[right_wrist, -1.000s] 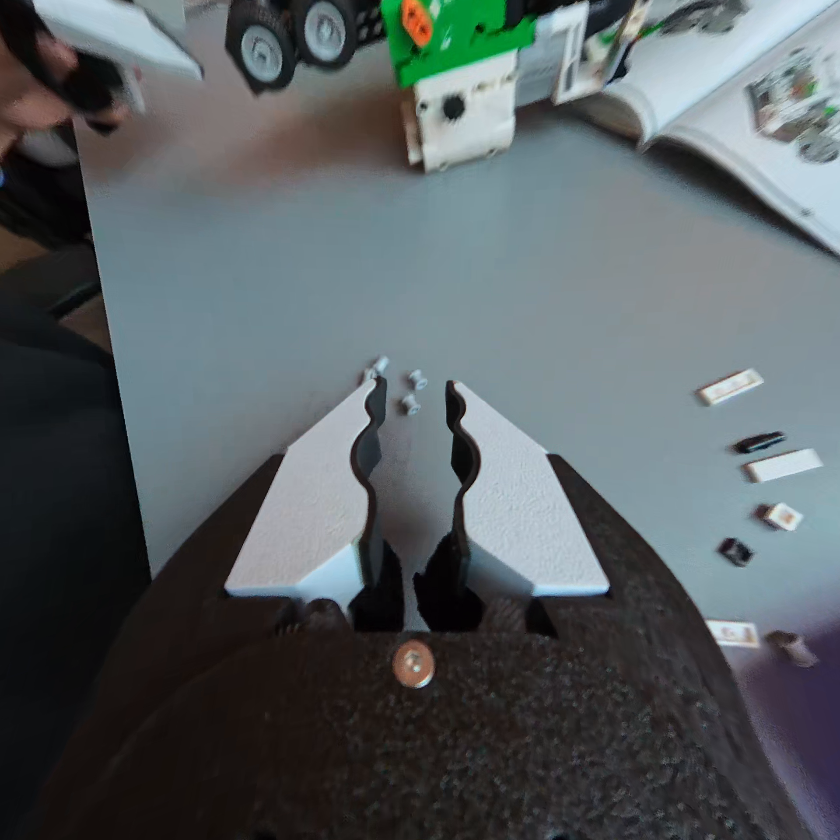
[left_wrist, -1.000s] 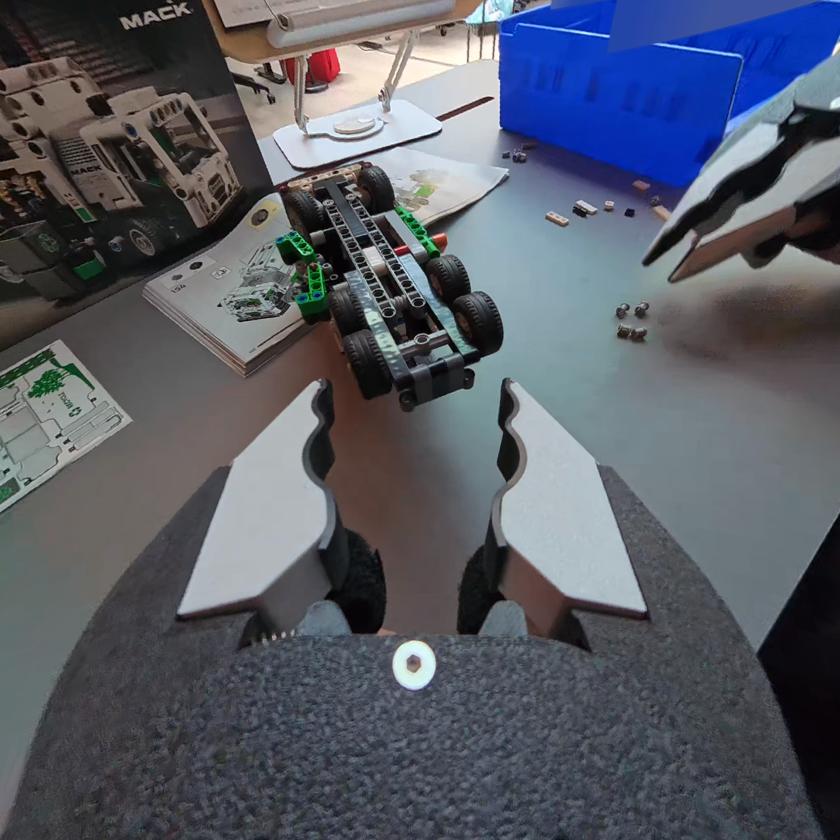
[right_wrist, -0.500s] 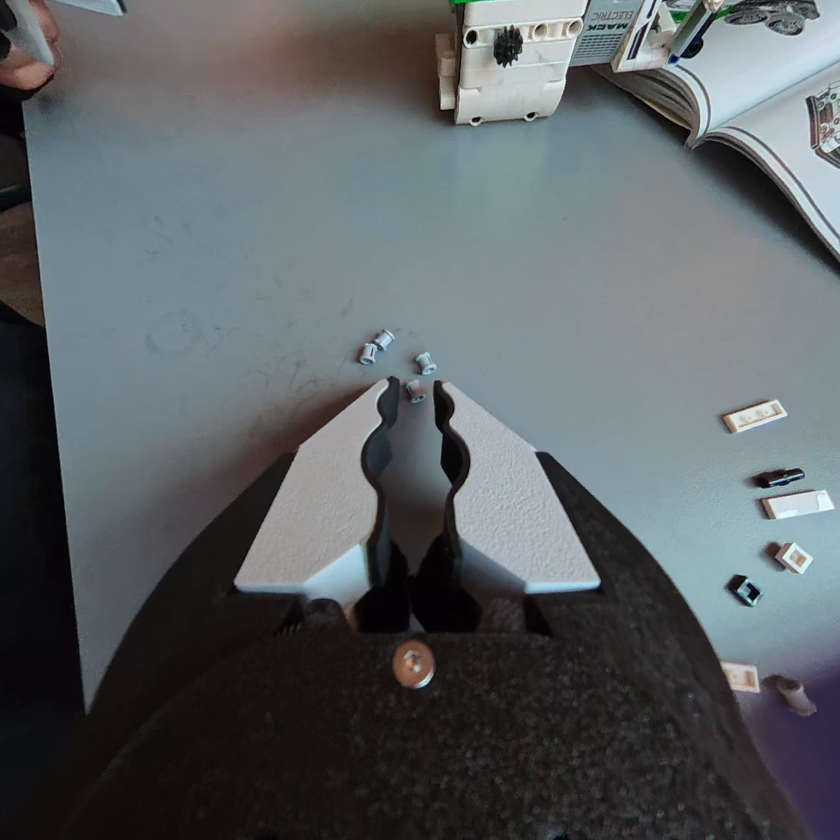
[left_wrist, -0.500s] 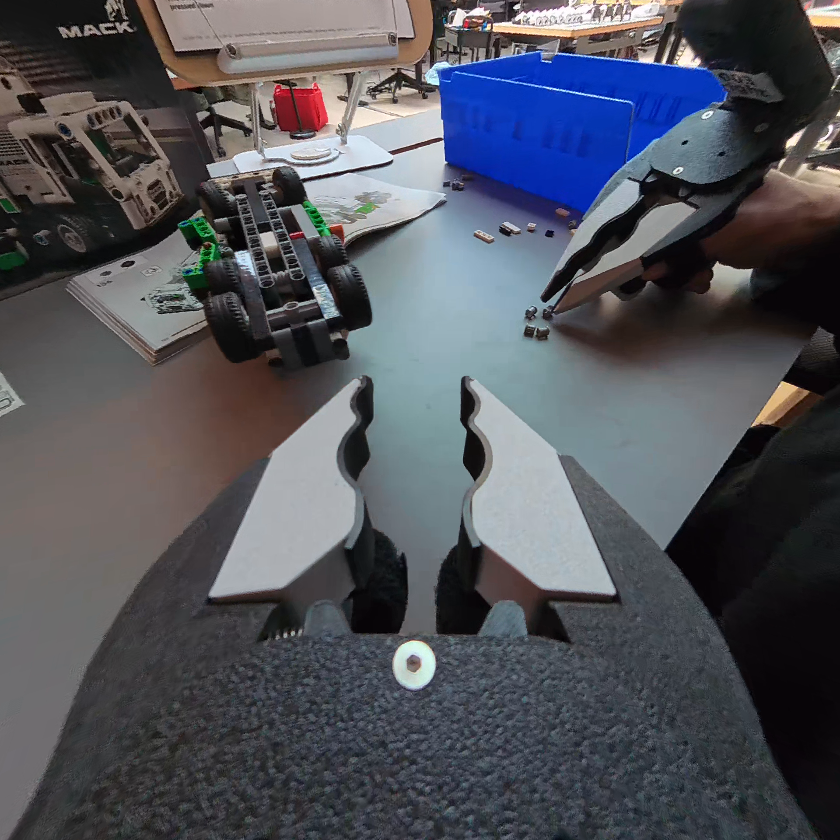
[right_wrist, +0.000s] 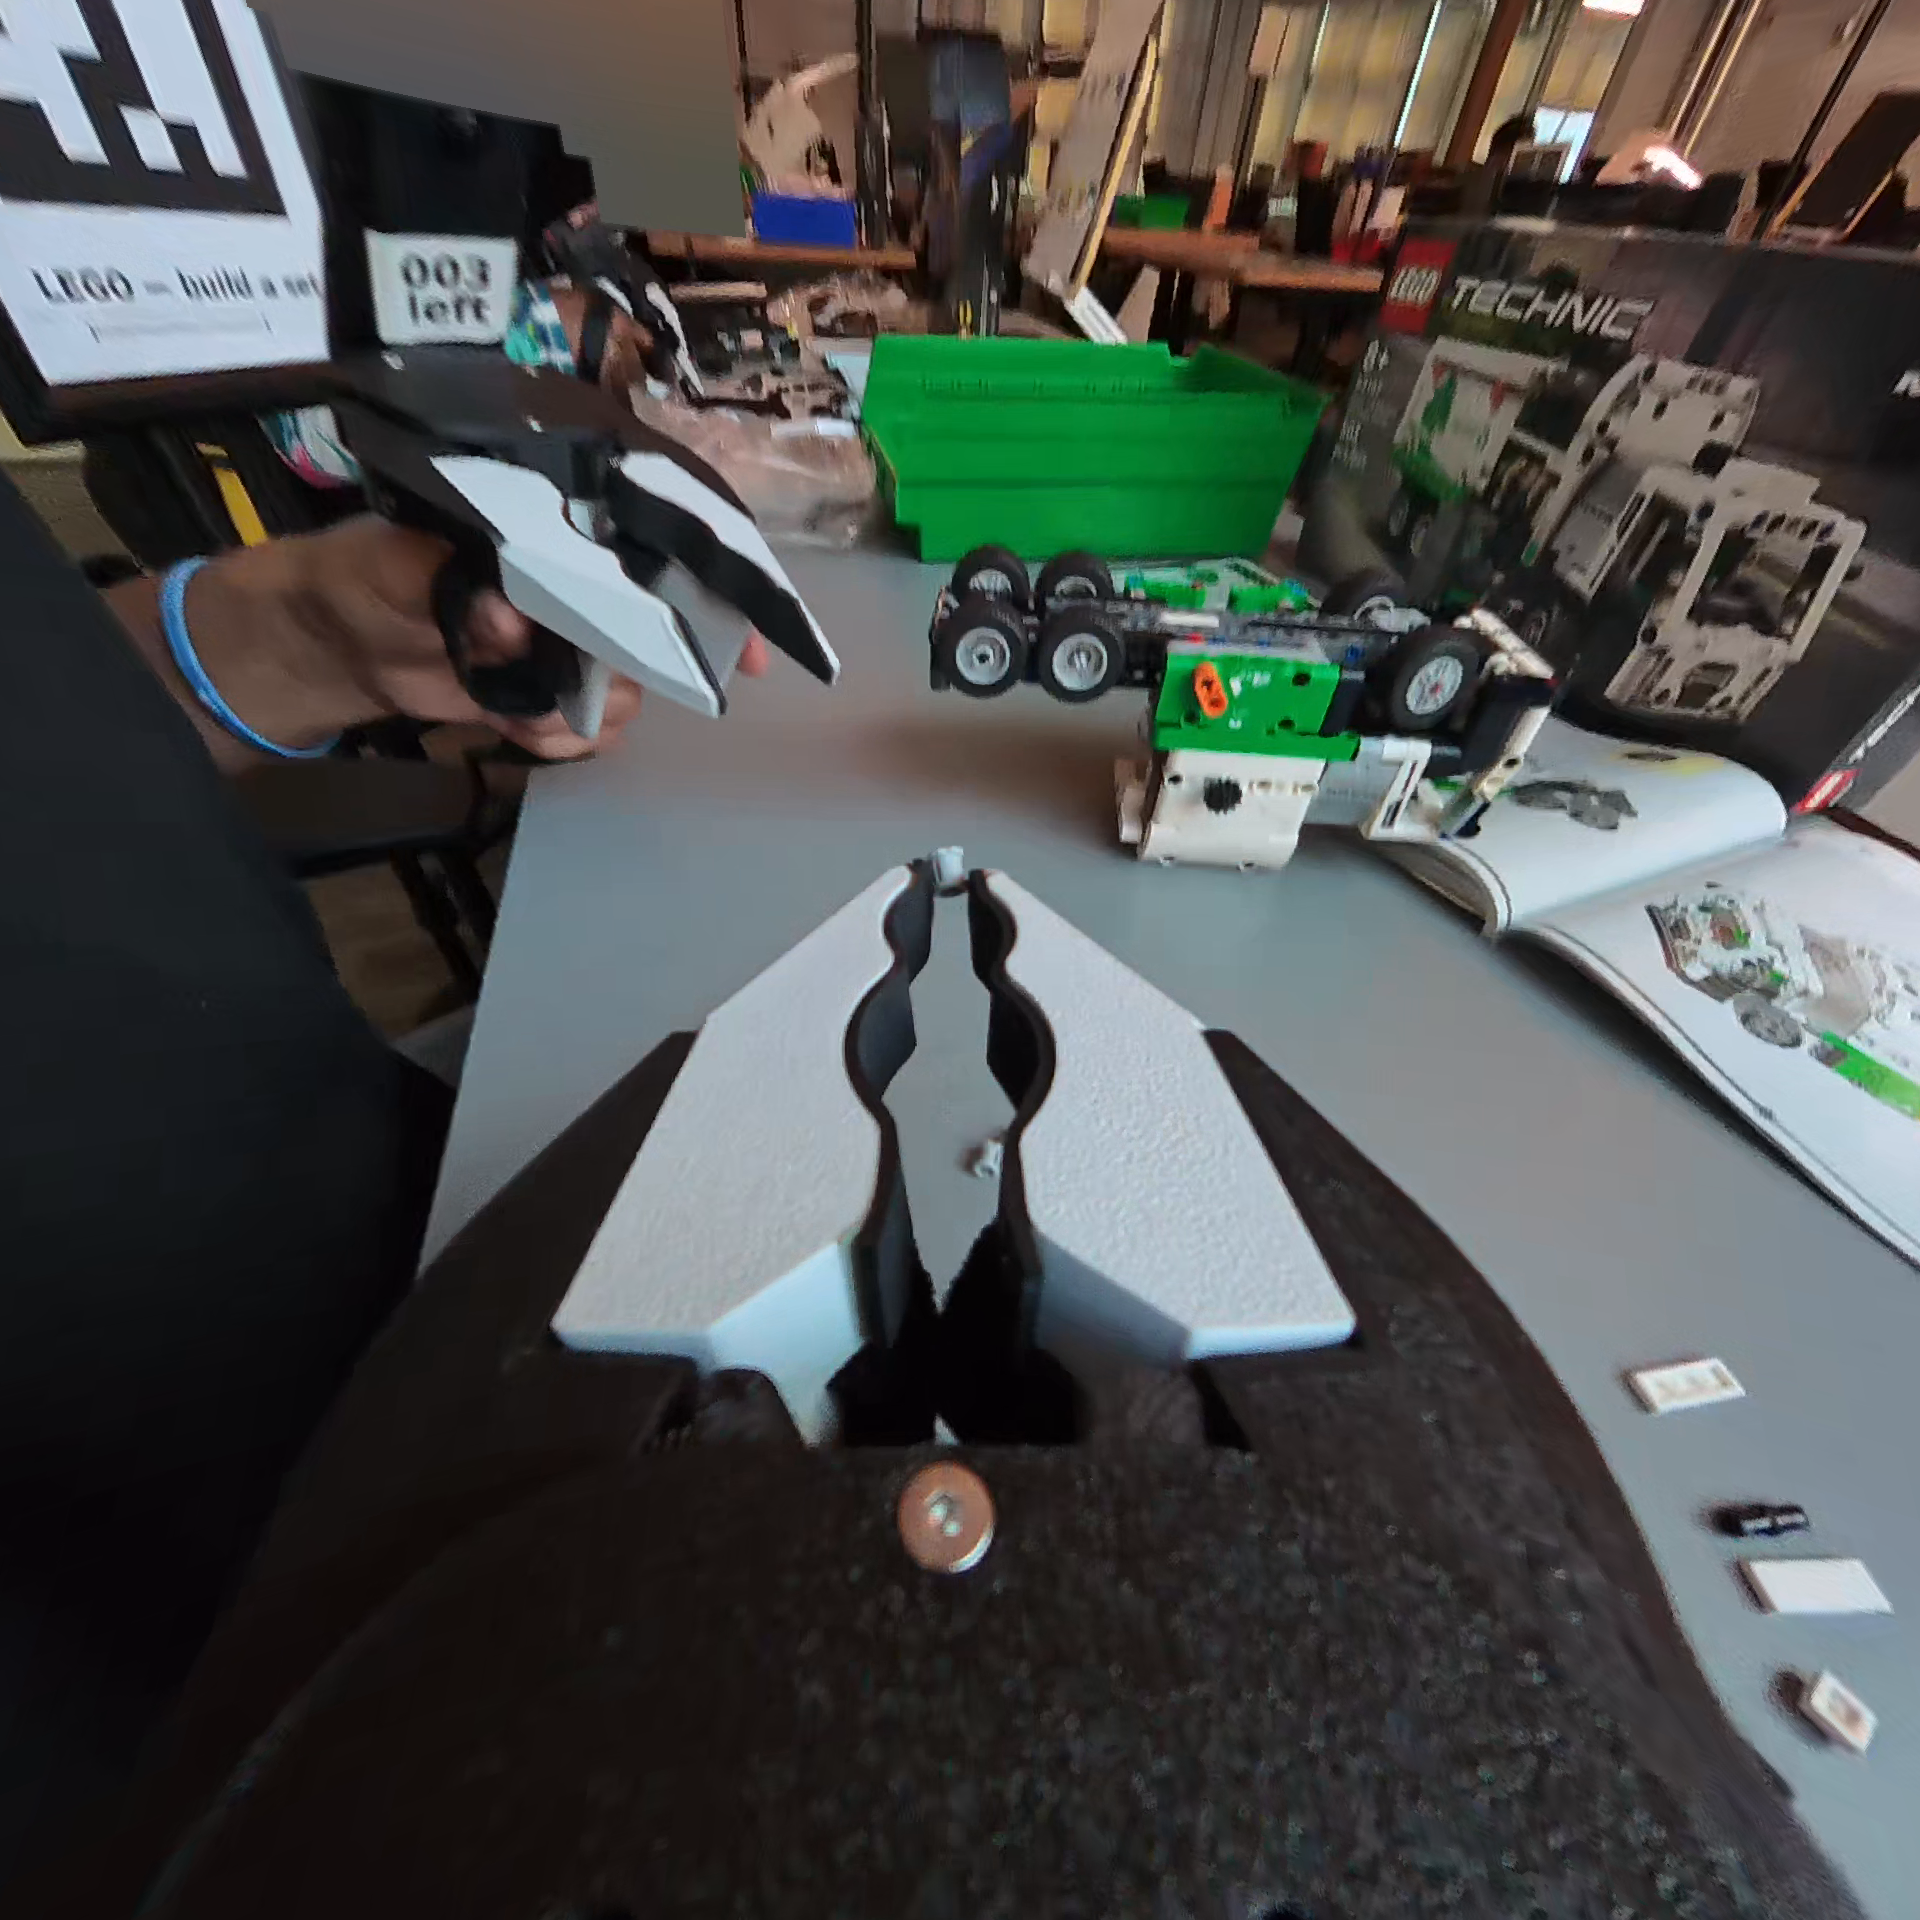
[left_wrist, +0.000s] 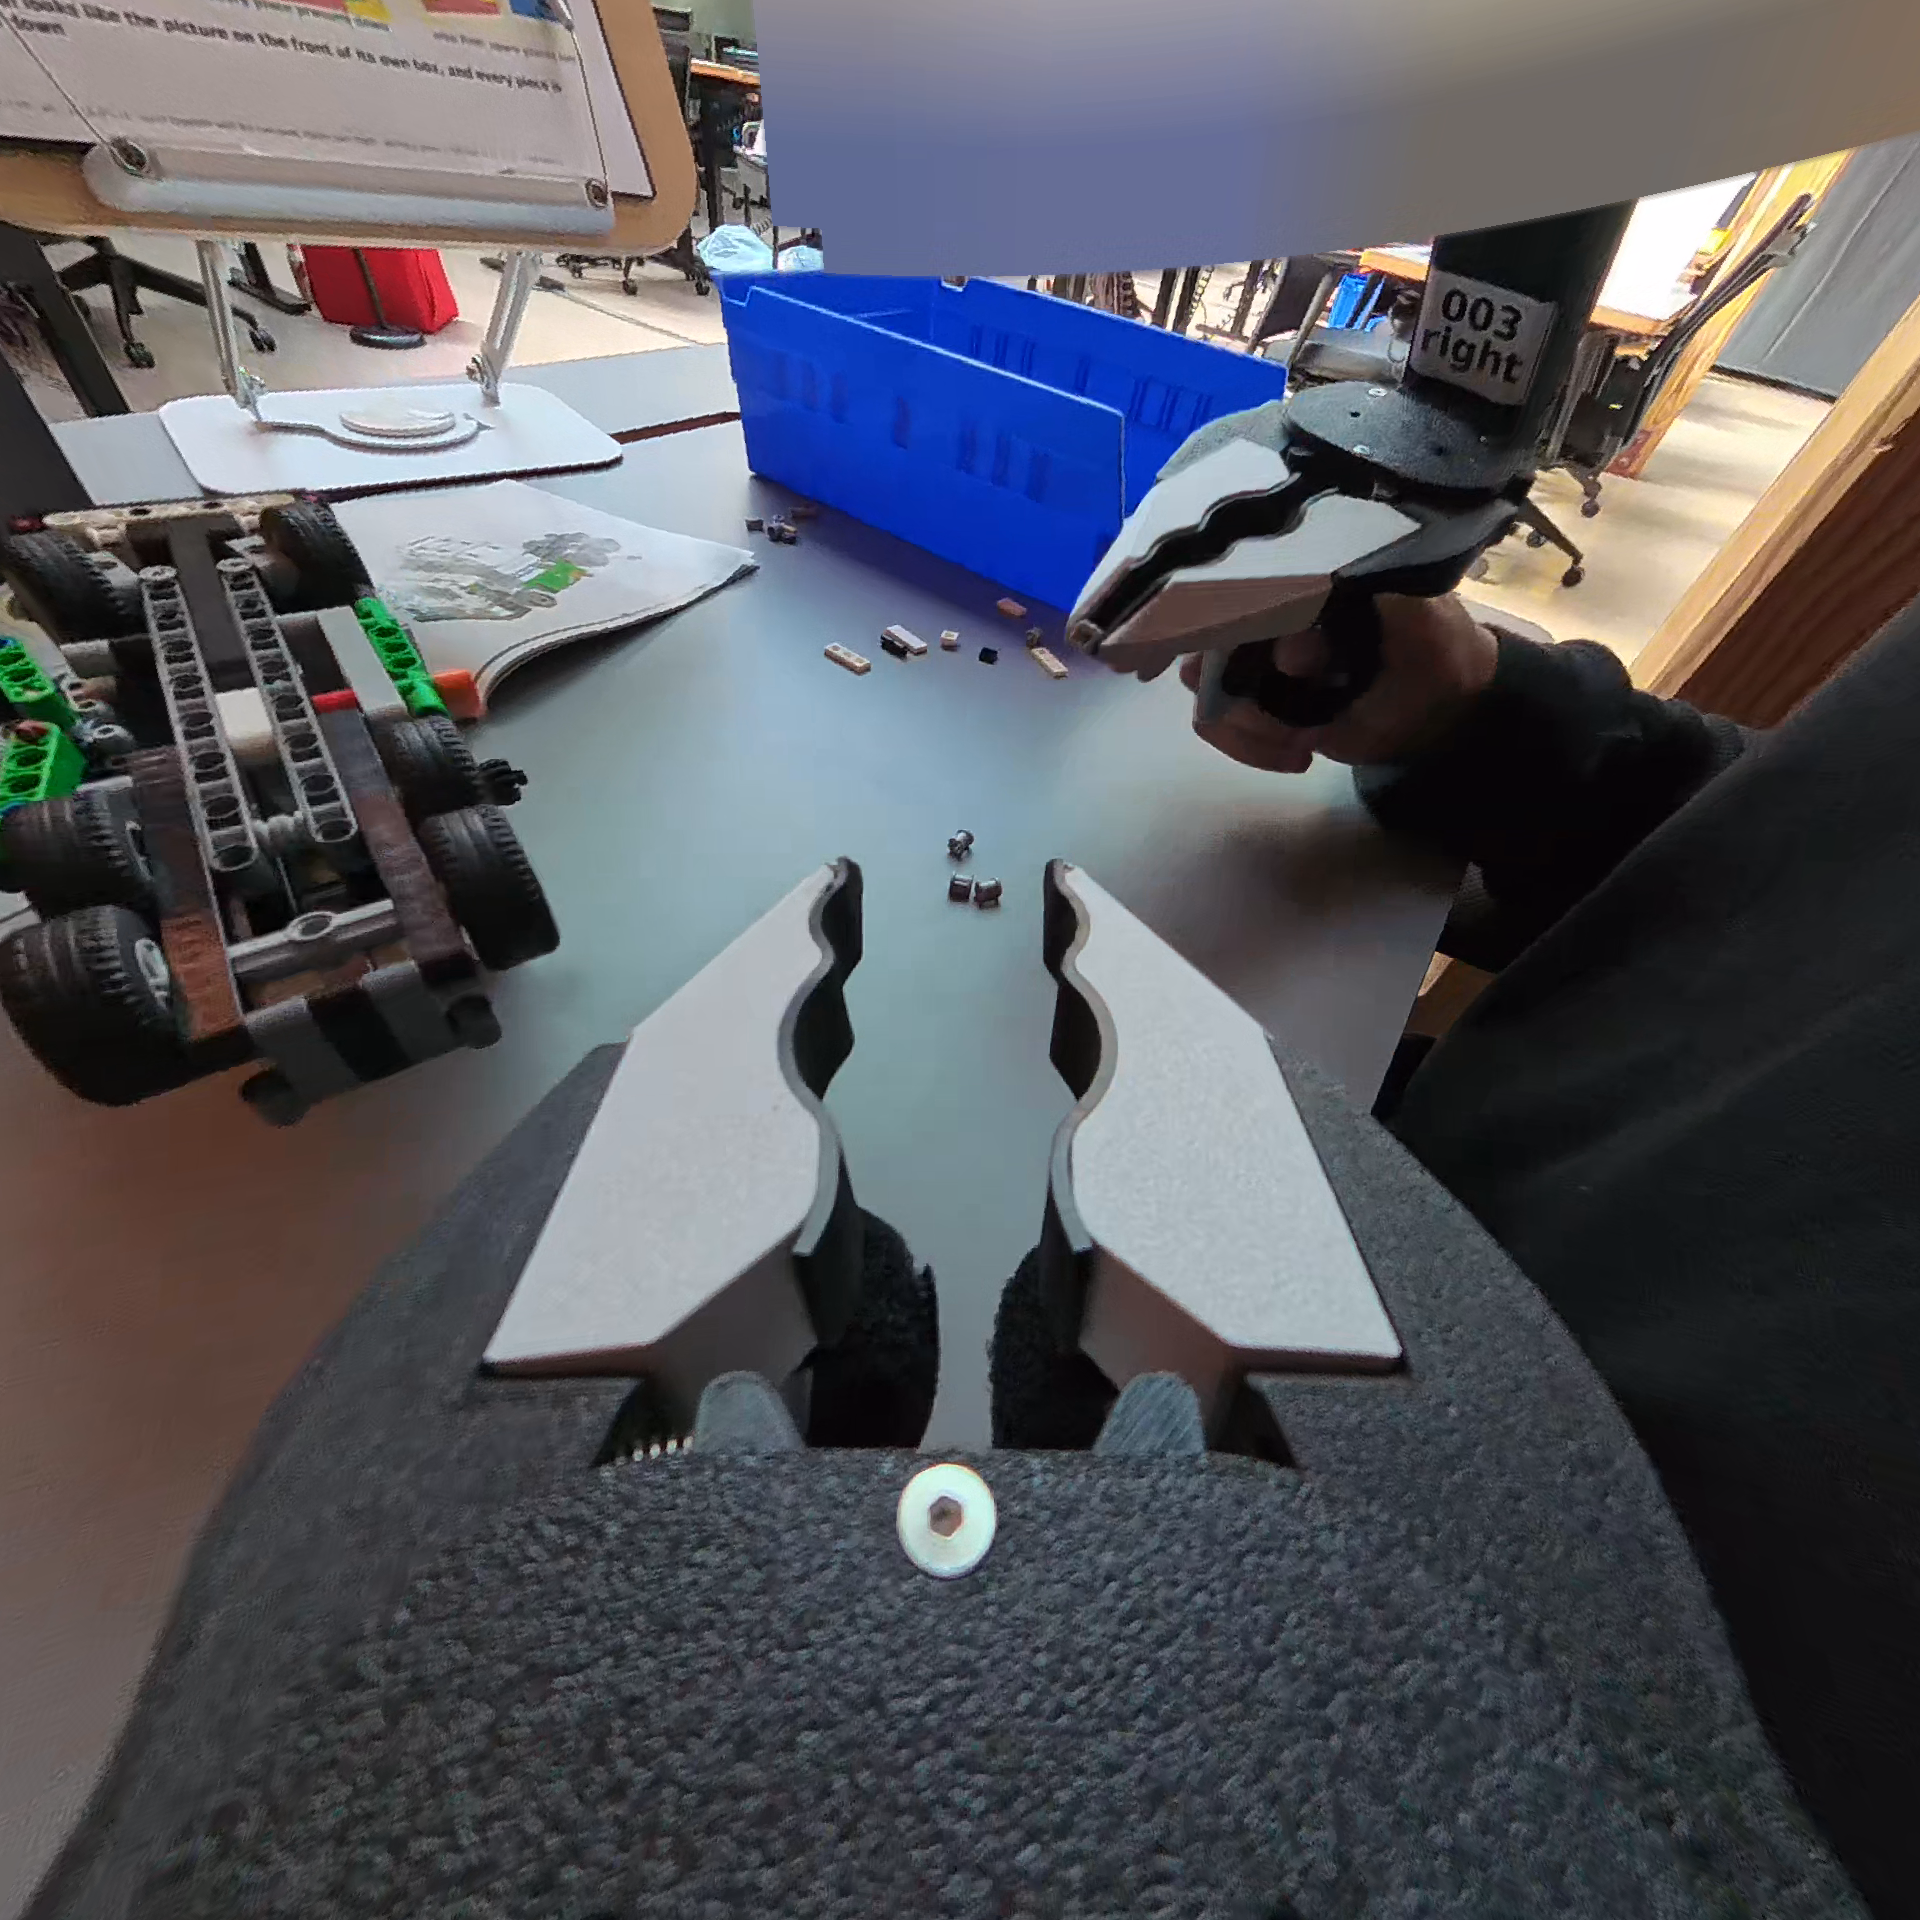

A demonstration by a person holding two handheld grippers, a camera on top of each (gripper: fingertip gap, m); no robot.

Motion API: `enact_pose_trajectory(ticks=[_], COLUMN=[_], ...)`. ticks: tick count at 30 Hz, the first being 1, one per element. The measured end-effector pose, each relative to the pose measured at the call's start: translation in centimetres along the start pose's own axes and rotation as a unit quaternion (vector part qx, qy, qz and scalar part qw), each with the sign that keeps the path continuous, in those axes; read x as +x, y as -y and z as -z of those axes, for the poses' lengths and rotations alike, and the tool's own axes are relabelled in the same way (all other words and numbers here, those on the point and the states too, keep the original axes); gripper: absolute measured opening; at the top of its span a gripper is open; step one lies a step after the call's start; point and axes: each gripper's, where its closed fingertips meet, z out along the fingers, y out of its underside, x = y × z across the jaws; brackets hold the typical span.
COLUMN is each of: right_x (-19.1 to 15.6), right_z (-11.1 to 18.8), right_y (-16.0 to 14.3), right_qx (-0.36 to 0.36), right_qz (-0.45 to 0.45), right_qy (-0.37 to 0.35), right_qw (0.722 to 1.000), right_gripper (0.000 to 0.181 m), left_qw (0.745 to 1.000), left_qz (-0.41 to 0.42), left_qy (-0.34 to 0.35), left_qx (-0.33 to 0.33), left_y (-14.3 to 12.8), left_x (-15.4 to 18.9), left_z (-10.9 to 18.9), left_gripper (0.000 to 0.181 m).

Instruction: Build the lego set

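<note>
The partly built truck chassis lies tipped on the grey table, left of my left gripper; it also shows in the right wrist view. My left gripper is open and empty, held above the table. Three small grey bushings lie on the table just beyond its fingertips. My right gripper is shut on a small light grey bushing, pinched at the very fingertips and lifted off the table. In the left wrist view the right gripper hangs above the loose pieces. The left gripper shows in the right wrist view.
A blue bin stands at the back, a green bin behind the chassis. An open instruction booklet and the set's box lie beside it. Small loose pieces are scattered near the blue bin. A clipboard stand is at the back left.
My right gripper closed on one bushing from the little group and lifted it off the table. My left gripper narrowed and swung right, away from the chassis.
</note>
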Motion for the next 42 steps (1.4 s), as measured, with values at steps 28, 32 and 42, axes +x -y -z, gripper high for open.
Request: enact_pose_trajectory(ticks=[28,32,42], right_x=[3.7,4.4,4.8], right_z=[-12.8,-13.0,-13.5], right_y=[-1.0,-0.6,-0.2], right_qx=[-0.135,-0.135,-0.151], right_qz=[0.054,0.066,0.139], right_qy=[-0.159,-0.182,-0.202], right_qw=[0.977,0.972,0.957], right_gripper=[0.006,0.006,0.005], left_qw=[0.993,0.994,0.995], left_qz=[-0.023,-0.042,-0.058], left_qy=[0.117,0.099,0.081], left_qx=[-0.025,-0.027,-0.027], left_y=[-0.6,-0.4,-0.3], left_x=[-11.2,-11.7,-11.8], left_z=[1.8,0.9,-0.7], left_gripper=[0.086,0.091,0.089])
